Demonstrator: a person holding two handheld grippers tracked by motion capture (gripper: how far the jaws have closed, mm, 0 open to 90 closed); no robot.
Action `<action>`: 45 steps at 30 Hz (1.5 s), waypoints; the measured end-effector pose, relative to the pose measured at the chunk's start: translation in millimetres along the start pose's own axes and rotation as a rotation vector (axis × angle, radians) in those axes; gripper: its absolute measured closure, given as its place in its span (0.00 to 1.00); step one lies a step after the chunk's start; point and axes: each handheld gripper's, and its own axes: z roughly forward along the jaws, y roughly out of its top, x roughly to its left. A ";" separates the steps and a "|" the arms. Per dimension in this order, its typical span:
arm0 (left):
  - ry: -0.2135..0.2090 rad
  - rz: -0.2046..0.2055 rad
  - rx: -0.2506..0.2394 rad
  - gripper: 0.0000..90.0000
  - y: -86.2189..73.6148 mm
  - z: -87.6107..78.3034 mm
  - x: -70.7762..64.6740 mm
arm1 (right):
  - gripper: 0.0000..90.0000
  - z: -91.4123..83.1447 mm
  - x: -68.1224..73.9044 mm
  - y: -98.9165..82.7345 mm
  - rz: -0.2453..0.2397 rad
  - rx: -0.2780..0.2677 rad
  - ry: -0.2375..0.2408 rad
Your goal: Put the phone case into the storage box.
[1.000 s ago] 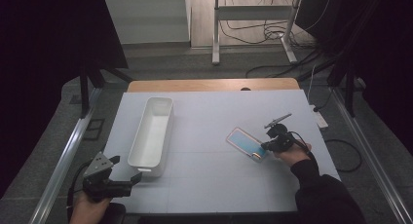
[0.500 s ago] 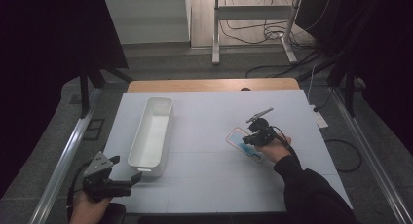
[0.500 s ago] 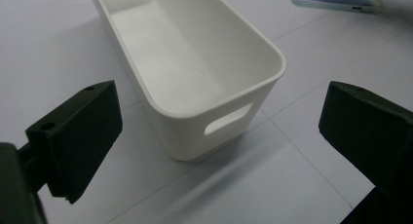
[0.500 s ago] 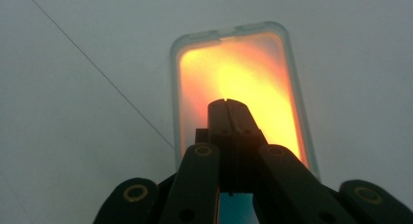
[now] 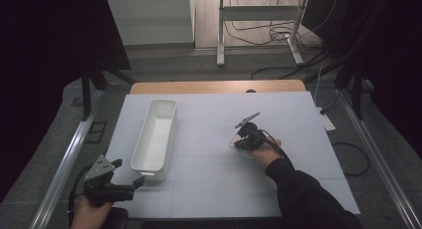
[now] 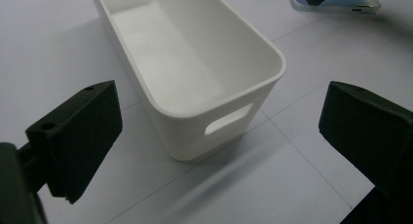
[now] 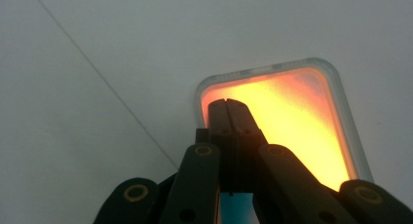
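With its jaws pressed together on the phone case [image 7: 287, 121], the right gripper [image 7: 227, 103] could lose the slick case sideways, short of the bin [image 5: 155, 134] to the left.

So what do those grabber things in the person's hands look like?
Both are black. The left gripper has two chunky square fingers, a grey three-cornered plate on top and a black cable. The right gripper has slim fingers with round rivets. A dark long sleeve covers the right arm.
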 end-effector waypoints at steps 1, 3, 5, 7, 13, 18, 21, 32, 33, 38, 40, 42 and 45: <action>0.000 0.000 0.000 0.03 0.0 0.0 -0.1 | 1.00 -0.4 1.8 -0.6 -0.001 0.003 0.006; 0.001 0.005 0.001 0.03 0.1 -0.1 -0.3 | 1.00 -1.3 5.3 -1.7 -0.014 0.013 0.020; 0.001 0.007 0.001 0.03 0.2 0.0 -0.4 | 1.00 -2.1 8.8 -2.9 -0.022 0.019 0.032; 0.001 0.005 0.001 0.03 0.2 0.0 -0.3 | 1.00 -3.5 12.6 -4.5 -0.029 0.031 0.044; 0.002 0.007 0.001 0.03 0.2 -0.1 -0.5 | 1.00 -9.5 22.1 -13.2 -0.070 0.049 0.060; 0.002 0.007 0.001 0.03 0.3 0.0 -0.5 | 1.00 -14.3 25.1 -21.3 -0.067 0.052 0.083; 0.002 0.007 0.001 0.03 0.3 0.0 -0.6 | 1.00 -16.2 25.7 -24.1 -0.068 0.057 0.089; 0.002 0.009 0.001 0.03 0.4 0.0 -0.9 | 1.00 -32.6 31.6 -49.6 -0.058 0.063 0.105; 0.002 0.009 0.002 0.03 0.4 0.1 -0.9 | 1.00 -34.7 32.0 -52.3 -0.059 0.066 0.104; 0.003 0.009 0.002 0.03 0.5 0.3 -1.1 | 1.00 -40.8 32.0 -60.5 -0.062 0.075 0.102; 0.003 0.009 0.002 0.03 0.5 0.4 -1.2 | 1.00 -43.4 32.3 -64.0 -0.066 0.080 0.097; 0.004 0.009 0.002 0.03 0.5 0.3 -1.1 | 1.00 -45.9 32.4 -67.1 -0.067 0.084 0.097; 0.003 0.008 0.002 0.03 0.6 0.3 -1.0 | 1.00 -50.0 31.5 -72.0 -0.062 0.094 0.094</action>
